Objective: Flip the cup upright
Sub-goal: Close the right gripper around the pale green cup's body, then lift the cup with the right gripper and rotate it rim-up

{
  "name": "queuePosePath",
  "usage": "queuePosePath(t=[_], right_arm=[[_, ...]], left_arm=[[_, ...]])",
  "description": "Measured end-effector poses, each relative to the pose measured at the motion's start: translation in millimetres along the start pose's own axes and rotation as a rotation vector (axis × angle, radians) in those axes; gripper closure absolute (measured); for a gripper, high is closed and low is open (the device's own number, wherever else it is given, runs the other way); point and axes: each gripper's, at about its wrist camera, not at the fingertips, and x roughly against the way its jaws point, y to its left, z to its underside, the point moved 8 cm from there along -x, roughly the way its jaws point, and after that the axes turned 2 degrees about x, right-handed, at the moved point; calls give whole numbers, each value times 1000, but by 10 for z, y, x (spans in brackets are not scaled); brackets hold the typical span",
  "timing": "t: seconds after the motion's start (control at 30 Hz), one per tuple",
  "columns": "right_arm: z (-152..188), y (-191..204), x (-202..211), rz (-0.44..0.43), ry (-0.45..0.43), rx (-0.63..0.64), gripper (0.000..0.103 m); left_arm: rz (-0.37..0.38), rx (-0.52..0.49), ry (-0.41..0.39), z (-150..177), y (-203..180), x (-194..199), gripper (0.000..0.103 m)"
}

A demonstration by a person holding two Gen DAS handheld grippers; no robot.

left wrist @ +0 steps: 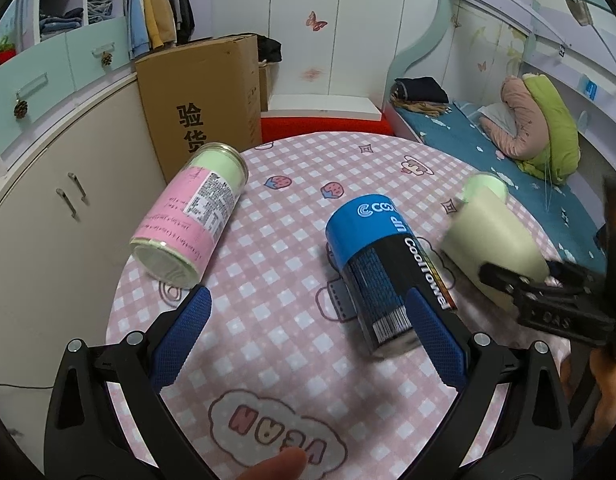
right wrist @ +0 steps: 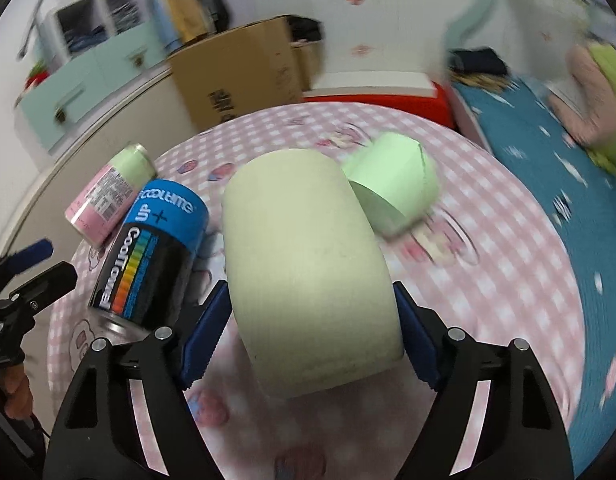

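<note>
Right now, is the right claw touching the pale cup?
Touching. The right wrist view shows the cup squeezed between both blue pads of the right claw.

- left gripper (left wrist: 308,340) jaws spread wide, bare tablecloth (left wrist: 276,280) between them, open lane straight ahead to the far table edge
- cooltowel can (left wrist: 382,276) lying on its side, touching the left gripper's right finger (left wrist: 436,340), blocks any rightward sweep
- pink-label jar (left wrist: 190,216) lying at the left table edge, close ahead of the left finger
- right gripper (right wrist: 308,336) clamped on pale cup (right wrist: 308,268); green cup (right wrist: 392,188) just behind it, cooltowel can close on its left
- right side of the table bare
</note>
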Motion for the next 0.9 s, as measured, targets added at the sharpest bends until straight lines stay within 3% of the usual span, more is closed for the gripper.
queuePosePath(t=[0.2, 0.4, 0.7, 0.9], right_arm=[[485, 16, 439, 57, -41, -180, 27], [934, 437, 698, 74, -79, -268, 27], [1097, 1096, 745, 87, -106, -266, 29], [1085, 1309, 675, 106, -106, -267, 29]], left_arm=[[-9, 44, 25, 194, 82, 225, 5], [-4, 63, 28, 440, 169, 523, 5], [-8, 95, 17, 672, 428, 892, 5], [-19, 118, 5, 703, 622, 1020, 5]])
